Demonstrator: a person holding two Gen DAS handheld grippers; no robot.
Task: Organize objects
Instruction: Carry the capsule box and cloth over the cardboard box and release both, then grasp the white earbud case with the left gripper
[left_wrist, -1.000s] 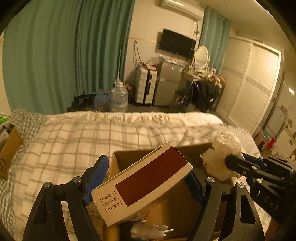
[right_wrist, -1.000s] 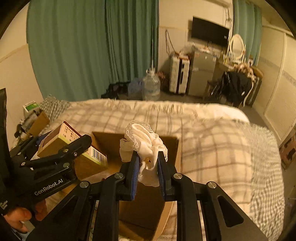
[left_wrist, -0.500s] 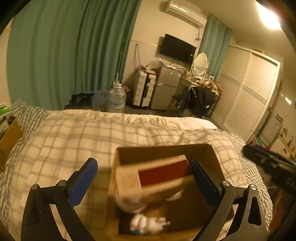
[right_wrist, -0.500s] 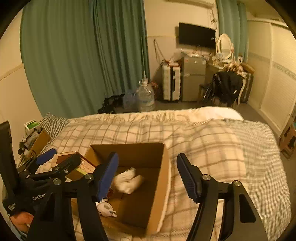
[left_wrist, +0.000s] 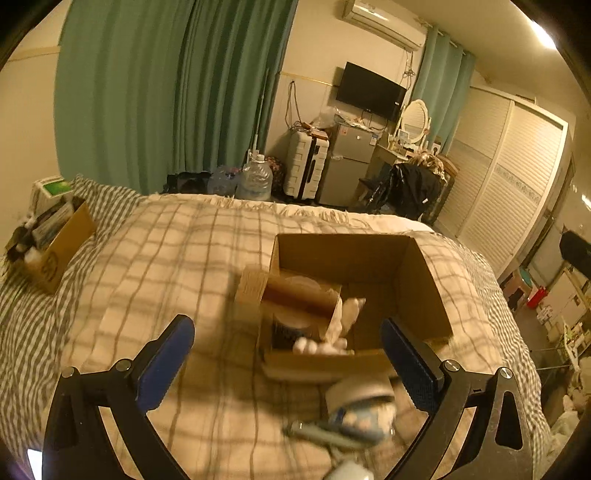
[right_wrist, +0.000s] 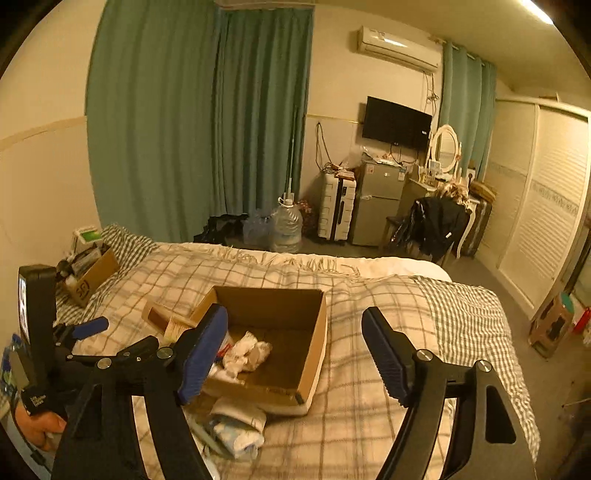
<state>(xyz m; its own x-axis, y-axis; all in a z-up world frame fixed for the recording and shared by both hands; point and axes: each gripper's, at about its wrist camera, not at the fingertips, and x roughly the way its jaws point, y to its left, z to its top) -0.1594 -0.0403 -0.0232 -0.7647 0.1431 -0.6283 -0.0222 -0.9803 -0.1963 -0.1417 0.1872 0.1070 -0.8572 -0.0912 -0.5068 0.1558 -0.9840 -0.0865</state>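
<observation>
My left hand-held gripper (left_wrist: 286, 354) is spread wide with nothing between its pads, and my right hand-held gripper (right_wrist: 295, 350) is just as wide and bare. Past both I see the cardboard box (right_wrist: 317, 332) sitting open on the plaid bed (right_wrist: 369, 424). A white cloth (right_wrist: 247, 350) lies crumpled on the box floor, and a carton (left_wrist: 291, 295) leans across the box's left wall, blurred in the left view. A white bundle (right_wrist: 236, 428) lies on the bed just in front of the box.

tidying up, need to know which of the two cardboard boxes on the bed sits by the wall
The small cardboard box crammed with items, at the bed's far-left edge. The large box sits mid-bed, in front of both open grippers.
</observation>
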